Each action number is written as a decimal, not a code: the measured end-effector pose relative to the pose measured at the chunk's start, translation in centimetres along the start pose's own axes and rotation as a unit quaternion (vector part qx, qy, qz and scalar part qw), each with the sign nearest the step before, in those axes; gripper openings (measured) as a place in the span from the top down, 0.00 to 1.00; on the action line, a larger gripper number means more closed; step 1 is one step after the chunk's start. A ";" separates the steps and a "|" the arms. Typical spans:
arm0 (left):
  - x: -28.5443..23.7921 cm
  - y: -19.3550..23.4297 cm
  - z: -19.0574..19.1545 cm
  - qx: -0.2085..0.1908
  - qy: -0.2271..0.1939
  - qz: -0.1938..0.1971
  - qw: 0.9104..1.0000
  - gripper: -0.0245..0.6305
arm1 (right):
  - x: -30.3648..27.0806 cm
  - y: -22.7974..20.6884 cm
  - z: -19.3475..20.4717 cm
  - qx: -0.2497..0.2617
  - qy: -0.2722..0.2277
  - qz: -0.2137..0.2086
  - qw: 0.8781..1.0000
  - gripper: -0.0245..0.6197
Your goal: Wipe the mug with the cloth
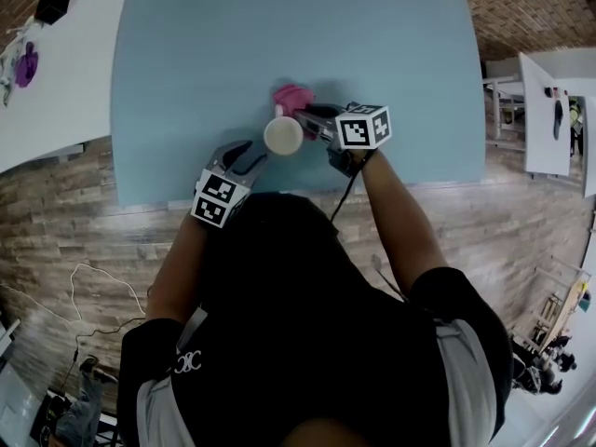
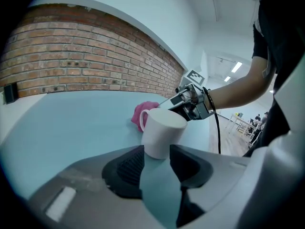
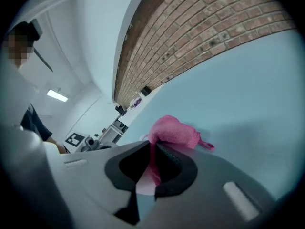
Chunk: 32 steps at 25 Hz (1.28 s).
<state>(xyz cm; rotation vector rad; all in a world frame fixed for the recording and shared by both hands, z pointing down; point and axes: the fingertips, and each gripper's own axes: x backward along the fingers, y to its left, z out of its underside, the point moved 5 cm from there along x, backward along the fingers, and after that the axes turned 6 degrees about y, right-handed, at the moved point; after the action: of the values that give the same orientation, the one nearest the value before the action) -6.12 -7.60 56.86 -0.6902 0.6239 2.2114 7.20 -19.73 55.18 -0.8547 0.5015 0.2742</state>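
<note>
A white mug (image 1: 282,135) stands upright on the light blue table (image 1: 205,54). My left gripper (image 1: 256,153) reaches it from the near side, and in the left gripper view the mug (image 2: 162,130) has its base between the two jaw tips of the gripper (image 2: 156,157), which close against its sides. A pink cloth (image 1: 290,95) bunches just behind the mug. My right gripper (image 1: 313,116) is shut on it from the right. In the right gripper view the cloth (image 3: 175,131) sticks out past the pinched jaws of the gripper (image 3: 155,149). The left gripper view also shows the cloth (image 2: 143,112) and the right gripper (image 2: 189,102).
The table's near edge (image 1: 168,205) runs just under my left hand. White tables stand at the left (image 1: 56,91) and the right (image 1: 548,110); the left one carries a purple thing (image 1: 26,64). A brick wall (image 2: 71,66) rises behind the table. A cable (image 1: 343,198) hangs from the right gripper.
</note>
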 end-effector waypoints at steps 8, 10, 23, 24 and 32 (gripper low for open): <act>-0.2 -1.1 0.2 -0.003 0.002 0.003 1.000 0.69 | 0.3 2.4 -3.3 0.005 -0.031 -0.062 0.998 0.90; -0.3 -1.3 0.1 -0.002 -0.001 0.005 1.000 0.69 | 0.1 1.8 -3.0 -0.004 -0.025 -0.060 0.998 0.90; -0.5 -1.4 0.3 -0.010 0.009 0.015 1.000 0.68 | 2.3 0.2 2.9 -0.043 -0.024 -0.024 0.998 0.90; -0.5 -1.5 0.4 -0.011 0.010 0.016 1.000 0.68 | 2.5 0.7 3.3 -0.027 -0.023 -0.015 0.999 0.90; -0.7 -1.8 -0.2 -0.021 0.011 0.027 0.999 0.68 | 3.0 5.1 7.0 0.089 0.001 0.040 0.995 0.90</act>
<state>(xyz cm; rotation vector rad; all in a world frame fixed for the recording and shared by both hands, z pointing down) -4.30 -6.92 56.74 -0.7287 0.6156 2.2756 9.79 -11.01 54.13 -0.6620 0.5546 0.2982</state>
